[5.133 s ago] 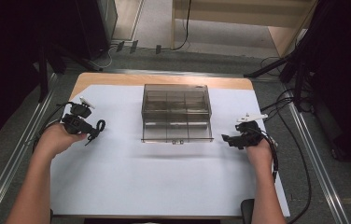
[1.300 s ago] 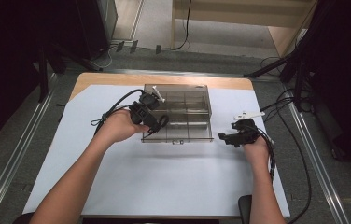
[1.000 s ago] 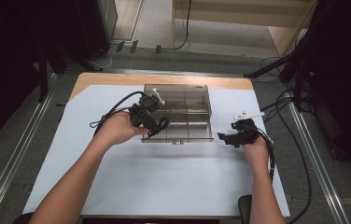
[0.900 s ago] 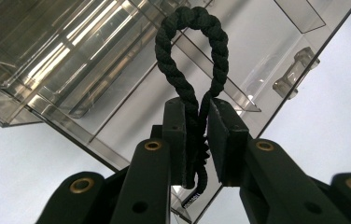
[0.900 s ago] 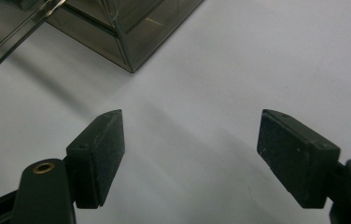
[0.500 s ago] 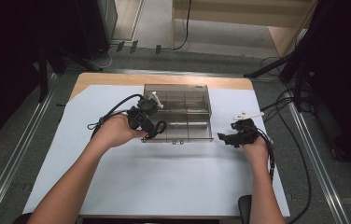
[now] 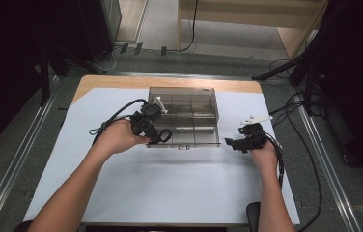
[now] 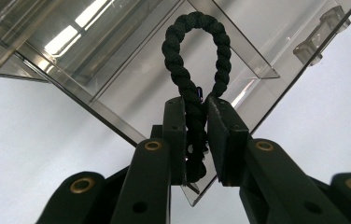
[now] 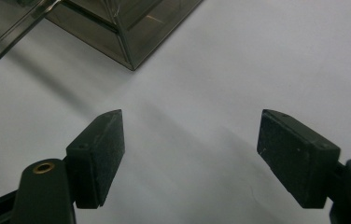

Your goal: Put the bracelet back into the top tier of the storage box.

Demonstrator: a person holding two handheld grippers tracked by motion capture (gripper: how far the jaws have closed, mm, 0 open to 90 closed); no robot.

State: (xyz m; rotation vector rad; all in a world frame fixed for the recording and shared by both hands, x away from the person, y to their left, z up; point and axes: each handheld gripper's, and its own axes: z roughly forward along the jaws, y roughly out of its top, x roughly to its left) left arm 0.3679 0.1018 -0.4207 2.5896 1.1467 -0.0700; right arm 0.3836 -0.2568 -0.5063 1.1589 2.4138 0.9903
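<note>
1. The left gripper (image 8: 195, 135) has its 2 jaws squeezed in on a black twisted rope loop (image 8: 194, 56). The doubled part of the rope sits pinched between the pads, and the round end of the loop sticks out past the tips.
2. Right behind that loop is a clear smoky plastic organizer box (image 7: 185, 116) with dividers inside. In the left gripper view one of its corners comes down to just under the jaw tips, so the rope hangs over the box's front edge area.
3. In the high view the left gripper (image 7: 146, 126) sits at the front-left corner of the box, with the loop (image 7: 162, 137) curling out toward the box's front wall. Can't tell if the rope actually touches the plastic.
4. The right gripper (image 9: 190, 154) is spread wide with nothing between the pads, just the white table cover (image 9: 239, 70) under it. A corner of the box (image 9: 117, 28) shows ahead of it and off toward its left jaw, not touching.
5. From above, the right gripper (image 7: 235, 143) rests low over the cover just beside the front-right corner of the box, with a small gap between them.
6. Both forearms come in from the near edge of the table (image 7: 121, 82), and cables trail back from each tool.
</note>
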